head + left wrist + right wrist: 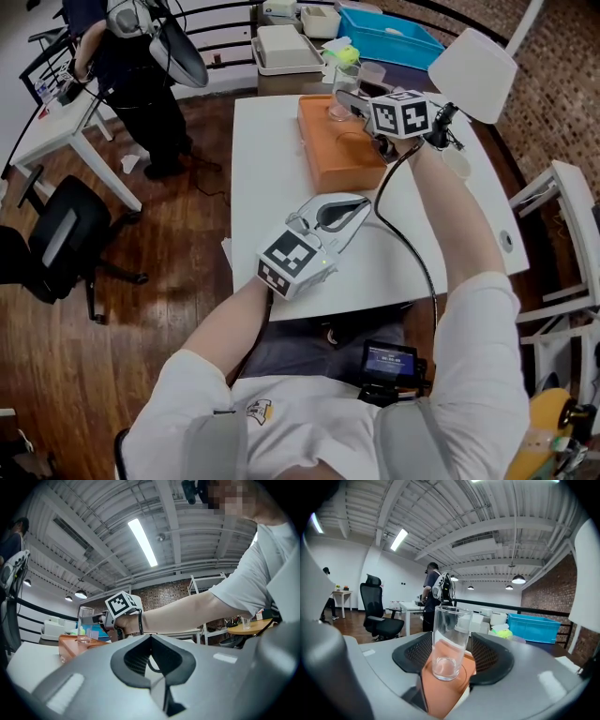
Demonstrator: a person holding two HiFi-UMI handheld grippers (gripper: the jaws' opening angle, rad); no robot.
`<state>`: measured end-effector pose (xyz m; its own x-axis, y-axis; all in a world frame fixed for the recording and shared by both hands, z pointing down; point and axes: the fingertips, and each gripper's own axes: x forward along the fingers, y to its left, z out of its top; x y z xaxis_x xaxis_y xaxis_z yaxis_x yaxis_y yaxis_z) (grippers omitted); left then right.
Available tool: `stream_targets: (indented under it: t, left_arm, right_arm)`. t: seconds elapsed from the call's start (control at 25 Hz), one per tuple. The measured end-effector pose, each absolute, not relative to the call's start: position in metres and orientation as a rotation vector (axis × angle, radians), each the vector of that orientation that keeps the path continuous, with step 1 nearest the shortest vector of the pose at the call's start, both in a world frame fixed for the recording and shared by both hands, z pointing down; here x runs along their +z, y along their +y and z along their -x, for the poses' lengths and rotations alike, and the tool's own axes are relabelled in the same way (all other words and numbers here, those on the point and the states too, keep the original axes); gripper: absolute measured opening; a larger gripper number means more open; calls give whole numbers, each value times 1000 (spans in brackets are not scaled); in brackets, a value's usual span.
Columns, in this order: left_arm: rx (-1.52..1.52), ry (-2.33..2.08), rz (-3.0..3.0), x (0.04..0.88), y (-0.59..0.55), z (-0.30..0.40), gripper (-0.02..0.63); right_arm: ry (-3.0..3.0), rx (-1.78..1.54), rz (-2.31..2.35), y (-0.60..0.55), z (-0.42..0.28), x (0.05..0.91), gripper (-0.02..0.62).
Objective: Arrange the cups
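White worktop point(272, 141) fills the middle of the head view, and both arms are out over it. The right arm point(464, 234) is the long reach here: stretched nearly straight from the near right up along the right side of the worktop, wrist at the far end. The right hand point(123, 622) is wrapped round the handle just under the marker cube point(401, 114). The left forearm point(225, 328) comes in short from the near left and ends at the near edge of the worktop, well apart from the other arm. Next down in size is the orange tray point(333, 159), lying on the far middle of the worktop with its long side running near to far. The left tool point(360, 204) lies low over the worktop, just on the near side of that tray, nose aimed to the far right and close to level. Its own view shows the jaws pressed together with nothing between them. The right tool point(345, 101) points leftward over the tray's far end, tipped a little downward. Its jaws stand partway apart, clamped on the glass cup point(450, 641), a pad against each side of its wall. The cup is clear, empty and upright, mouth up, over the far end of the orange tray. Whether its base is touching the tray, I cannot tell.
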<state>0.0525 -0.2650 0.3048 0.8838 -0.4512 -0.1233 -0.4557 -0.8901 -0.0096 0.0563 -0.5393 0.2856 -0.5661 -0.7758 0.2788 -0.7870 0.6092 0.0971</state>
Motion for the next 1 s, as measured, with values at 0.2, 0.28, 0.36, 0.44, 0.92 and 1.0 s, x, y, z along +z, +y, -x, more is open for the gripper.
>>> stream_targets:
  t: [0.2, 0.28, 0.36, 0.44, 0.92, 1.0]
  left_arm:
    - [177, 731, 3016, 306, -266, -54, 0]
    - [171, 733, 3017, 307, -267, -53, 0]
    - [164, 736, 3020, 309, -268, -51, 0]
    - [154, 737, 3023, 311, -269, -50, 0]
    - [79, 751, 3072, 321, -274, -54, 0]
    - [70, 754, 3076, 322, -276, -55, 0]
  right_arm:
    - [-2532, 79, -1256, -530, -71, 277, 262]
    - [-2557, 84, -1277, -522, -81, 269, 235]
    - [-2612, 93, -1296, -508, -89, 258, 210]
    - [-2661, 98, -1304, -488, -99, 248, 193]
    - [-2631, 231, -1422, -355, -185, 280, 98]
    - [-2597, 235, -1452, -335, -196, 291, 69]
